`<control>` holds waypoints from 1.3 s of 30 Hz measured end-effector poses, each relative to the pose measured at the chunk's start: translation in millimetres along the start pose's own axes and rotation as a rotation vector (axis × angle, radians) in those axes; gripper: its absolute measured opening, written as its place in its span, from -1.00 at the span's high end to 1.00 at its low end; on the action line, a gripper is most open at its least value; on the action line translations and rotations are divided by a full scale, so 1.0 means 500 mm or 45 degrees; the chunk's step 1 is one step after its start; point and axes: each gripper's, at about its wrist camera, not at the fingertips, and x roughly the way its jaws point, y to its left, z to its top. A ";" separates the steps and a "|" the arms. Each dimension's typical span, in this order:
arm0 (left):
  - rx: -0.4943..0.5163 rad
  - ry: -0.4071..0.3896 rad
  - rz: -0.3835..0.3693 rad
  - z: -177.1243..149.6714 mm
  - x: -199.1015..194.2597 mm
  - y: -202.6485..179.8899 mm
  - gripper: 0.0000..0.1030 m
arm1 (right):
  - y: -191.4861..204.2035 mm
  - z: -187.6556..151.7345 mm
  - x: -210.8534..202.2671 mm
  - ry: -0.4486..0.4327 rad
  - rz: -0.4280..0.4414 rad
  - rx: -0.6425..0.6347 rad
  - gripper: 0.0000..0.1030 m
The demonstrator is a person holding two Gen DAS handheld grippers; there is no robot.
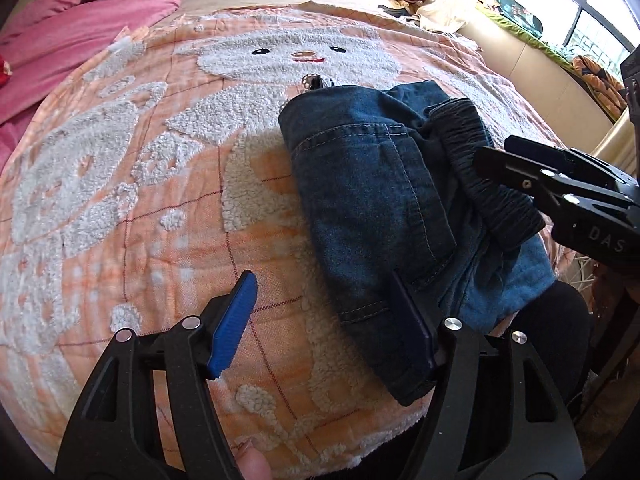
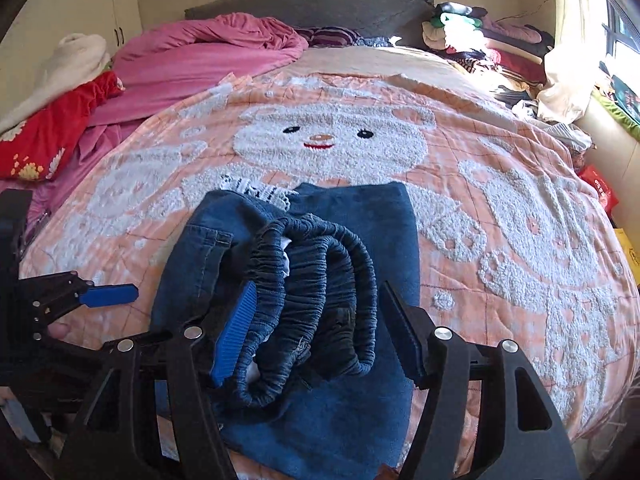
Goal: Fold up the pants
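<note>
- The blue pants lie folded in a small bundle on the orange blanket with a white bear on it, near the front edge of the bed.
- The stretchy waistband sits bunched on top of the bundle, and a back pocket faces up.
- The right claw has its two fingers wide apart, one on each side of the waistband. It is not squeezing.
- The left claw is wide apart too. One finger is over the blanket and the other touches the near edge of the pants.
- A pink quilt is piled up at the far left of the bed.
- A heap of clothes sits at the far right by the window.
</note>
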 end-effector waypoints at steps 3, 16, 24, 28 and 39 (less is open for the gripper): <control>0.003 0.005 -0.007 -0.004 0.001 0.000 -0.18 | -0.011 -0.019 0.022 0.024 -0.003 0.030 -0.21; 0.017 -0.002 0.000 -0.001 -0.006 -0.008 -0.20 | -0.040 -0.040 0.009 -0.042 0.037 0.128 -0.36; 0.037 -0.024 0.020 -0.004 -0.030 -0.020 -0.21 | -0.052 -0.046 -0.026 -0.097 0.048 0.175 -0.37; 0.050 -0.038 0.031 -0.004 -0.043 -0.026 -0.25 | -0.055 -0.048 -0.047 -0.129 0.048 0.183 -0.42; 0.087 -0.087 0.045 0.007 -0.071 -0.040 -0.41 | -0.067 -0.048 -0.109 -0.228 0.030 0.202 -0.54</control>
